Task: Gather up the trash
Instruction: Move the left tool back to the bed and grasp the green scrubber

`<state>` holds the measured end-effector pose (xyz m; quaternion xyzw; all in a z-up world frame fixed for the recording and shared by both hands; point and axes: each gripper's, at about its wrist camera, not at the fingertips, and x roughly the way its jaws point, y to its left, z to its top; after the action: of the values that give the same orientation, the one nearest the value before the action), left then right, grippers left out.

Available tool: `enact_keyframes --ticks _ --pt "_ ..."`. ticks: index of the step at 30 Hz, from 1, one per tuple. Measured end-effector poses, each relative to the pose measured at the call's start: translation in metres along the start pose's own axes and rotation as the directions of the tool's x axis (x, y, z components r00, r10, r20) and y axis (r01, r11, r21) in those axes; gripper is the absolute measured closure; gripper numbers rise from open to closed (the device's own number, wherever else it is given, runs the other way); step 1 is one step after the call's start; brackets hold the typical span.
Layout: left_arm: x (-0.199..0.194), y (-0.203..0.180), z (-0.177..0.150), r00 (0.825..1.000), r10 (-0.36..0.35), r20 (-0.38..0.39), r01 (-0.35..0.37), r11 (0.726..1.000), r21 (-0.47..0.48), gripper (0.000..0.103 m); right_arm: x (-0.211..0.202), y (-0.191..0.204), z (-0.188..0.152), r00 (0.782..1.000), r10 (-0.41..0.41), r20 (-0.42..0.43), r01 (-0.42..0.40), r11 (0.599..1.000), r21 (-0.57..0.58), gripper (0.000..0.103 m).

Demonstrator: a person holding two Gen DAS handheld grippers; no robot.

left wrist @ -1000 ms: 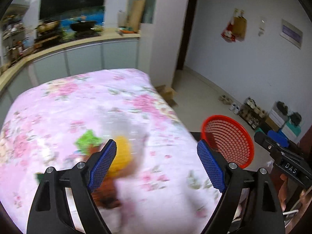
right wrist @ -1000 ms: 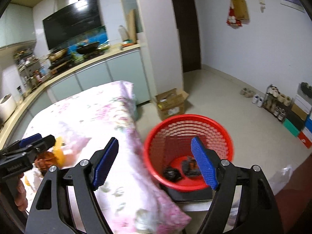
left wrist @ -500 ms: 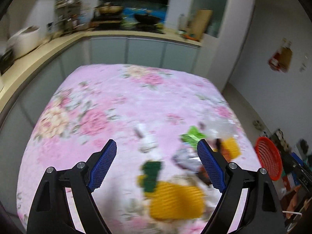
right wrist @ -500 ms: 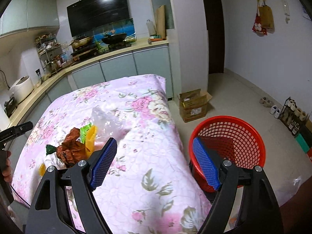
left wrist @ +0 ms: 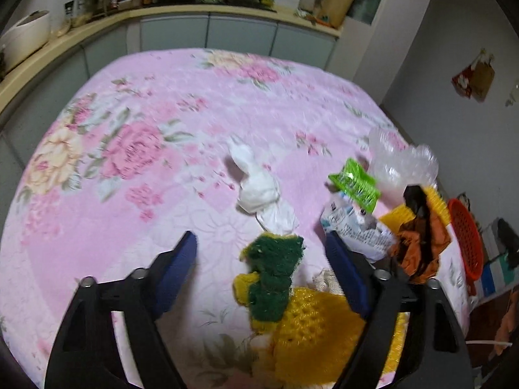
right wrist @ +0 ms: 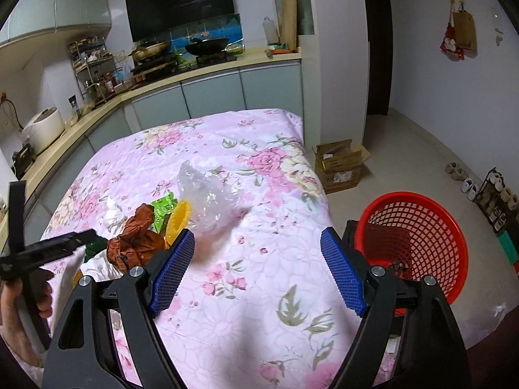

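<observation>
- Pink floral bench [left wrist: 136,194] carries piled trash beside a red basket [right wrist: 431,227].
- Green-yellow sponge [left wrist: 272,278] lies lengthwise away from the camera, between the left gripper [left wrist: 261,256]'s spread, empty jaws.
- Right gripper [right wrist: 258,259] jaws spread, empty.

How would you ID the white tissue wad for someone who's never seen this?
On the pink floral quilt, find the trash cluster near its right edge. The white tissue wad lies just left of it, beyond the green scouring pad: the only plain white, twisted piece.

Each hand-held gripper [left wrist: 261,259] [right wrist: 258,259] has black angular arms, silver screws and blue ribbed pads [right wrist: 172,274]; bare skin shows on the left hand [right wrist: 19,308].
</observation>
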<state>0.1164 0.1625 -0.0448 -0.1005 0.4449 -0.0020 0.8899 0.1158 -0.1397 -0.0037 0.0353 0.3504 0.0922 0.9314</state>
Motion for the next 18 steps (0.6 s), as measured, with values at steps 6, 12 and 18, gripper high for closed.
enact_keyframes --ticks 6,12,18 --pt "0.025 0.004 -0.006 0.998 -0.002 -0.055 0.003 1.000 0.002 0.063 0.015 0.010 0.004 0.999 0.036 -0.039 -0.037 0.999 -0.009 0.026" --pt "0.020 0.016 -0.001 1.000 0.004 -0.023 -0.004 1.000 -0.015 0.078 0.032 0.023 0.004 0.990 0.111 -0.087 -0.112 0.994 -0.007 0.026" --pt "-0.002 0.027 0.008 0.998 0.027 0.059 -0.024 0.998 -0.053 0.079 0.050 0.036 0.005 0.985 0.126 -0.115 -0.129 0.992 -0.016 0.026"
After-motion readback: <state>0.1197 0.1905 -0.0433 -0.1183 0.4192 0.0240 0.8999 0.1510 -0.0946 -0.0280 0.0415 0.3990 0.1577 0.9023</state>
